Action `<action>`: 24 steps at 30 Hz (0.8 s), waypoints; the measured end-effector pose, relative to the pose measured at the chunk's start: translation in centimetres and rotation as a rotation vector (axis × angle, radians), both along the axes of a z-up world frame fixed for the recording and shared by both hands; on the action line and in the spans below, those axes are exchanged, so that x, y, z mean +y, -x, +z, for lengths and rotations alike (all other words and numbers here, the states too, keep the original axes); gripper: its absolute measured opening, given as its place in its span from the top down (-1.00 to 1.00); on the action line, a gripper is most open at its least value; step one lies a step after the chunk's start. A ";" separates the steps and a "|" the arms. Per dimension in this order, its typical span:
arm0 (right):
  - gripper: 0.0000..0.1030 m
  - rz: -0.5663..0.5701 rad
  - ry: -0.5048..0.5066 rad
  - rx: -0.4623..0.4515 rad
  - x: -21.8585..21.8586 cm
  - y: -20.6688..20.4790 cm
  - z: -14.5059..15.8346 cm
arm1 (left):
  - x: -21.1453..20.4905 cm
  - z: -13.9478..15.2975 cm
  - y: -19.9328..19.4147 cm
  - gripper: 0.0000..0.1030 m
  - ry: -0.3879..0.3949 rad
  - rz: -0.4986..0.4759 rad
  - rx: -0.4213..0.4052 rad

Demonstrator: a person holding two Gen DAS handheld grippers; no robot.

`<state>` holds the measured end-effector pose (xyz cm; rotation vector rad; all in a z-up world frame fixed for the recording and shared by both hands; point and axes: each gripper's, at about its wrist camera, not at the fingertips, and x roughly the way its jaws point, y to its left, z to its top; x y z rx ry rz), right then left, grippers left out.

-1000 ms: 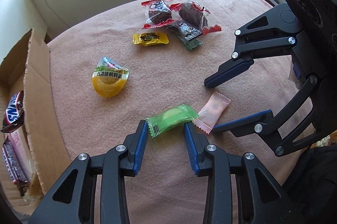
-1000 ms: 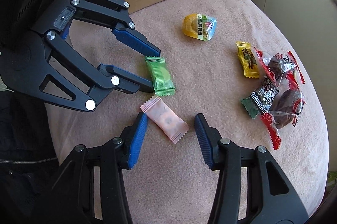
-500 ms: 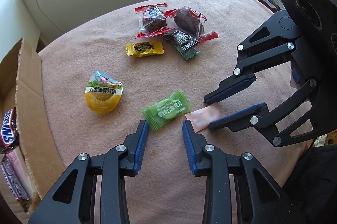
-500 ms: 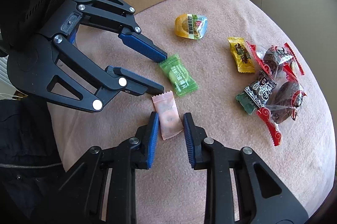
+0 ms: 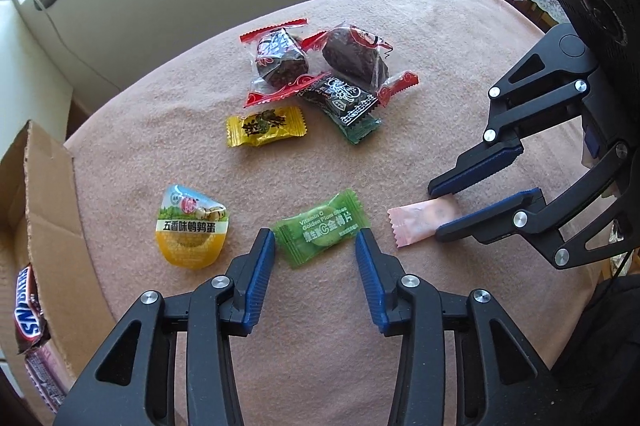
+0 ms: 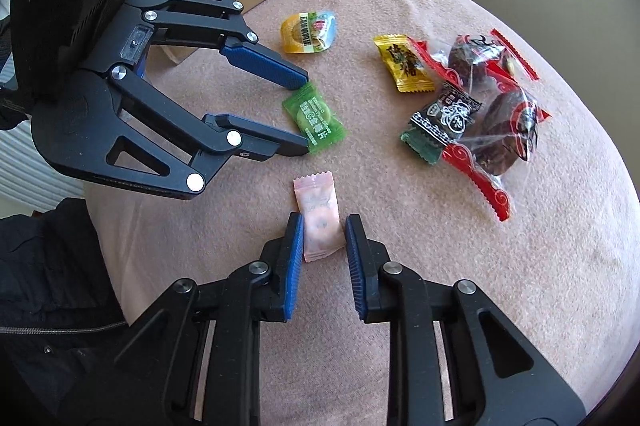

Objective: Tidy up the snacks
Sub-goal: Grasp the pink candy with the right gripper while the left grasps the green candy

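Note:
My left gripper (image 5: pixel 314 240) points down at a green candy (image 5: pixel 324 226) lying on the pink cloth. The candy sits between its blue fingertips, the jaws are opening, and the pads do not press on it. Just to the right, my right gripper (image 5: pixel 438 213) is shut on a pale pink candy (image 5: pixel 416 222). In the right wrist view the pink candy (image 6: pixel 316 198) is pinched by its near end between the pads of the right gripper (image 6: pixel 322 222). Farther up that view, the left gripper (image 6: pixel 305 115) straddles the green candy (image 6: pixel 320 122).
A yellow egg pack (image 5: pixel 190 230), a yellow candy (image 5: pixel 264 126), a black-and-green packet (image 5: pixel 348 106) and two red-ended dark snacks (image 5: pixel 280 62) lie farther out on the cloth (image 5: pixel 440 46). A cardboard box (image 5: pixel 40 194) holding Snickers bars (image 5: pixel 26 310) stands at the left edge.
The right gripper's jaws closed onto the pink candy and turned it. The left gripper shifted over the green candy, which turned; its jaws narrowed, then spread wider.

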<state>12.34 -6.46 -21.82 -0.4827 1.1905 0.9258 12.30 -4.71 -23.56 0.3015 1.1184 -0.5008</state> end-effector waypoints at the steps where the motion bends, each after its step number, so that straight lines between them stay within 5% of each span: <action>1: 0.57 -0.011 -0.002 0.003 -0.2 -0.1 0.0 | 0.0 0.0 -0.3 0.21 0.009 0.005 0.006; 6: 0.57 -0.043 -0.007 0.008 -1.6 0.2 0.5 | -0.3 0.8 -1.4 0.21 0.010 0.001 -0.005; 10: 0.57 -0.054 -0.014 0.011 -1.0 -0.4 0.3 | -0.6 0.8 -1.4 -0.13 0.007 -0.009 -0.006; 17: 0.57 -0.064 -0.017 0.010 -1.3 -0.4 0.4 | -1.8 -0.4 -1.9 -0.15 -0.007 -0.004 0.002; 24: 0.57 -0.086 -0.015 0.004 -1.4 -0.4 0.4 | -0.2 0.0 -1.2 0.38 0.025 0.044 -0.008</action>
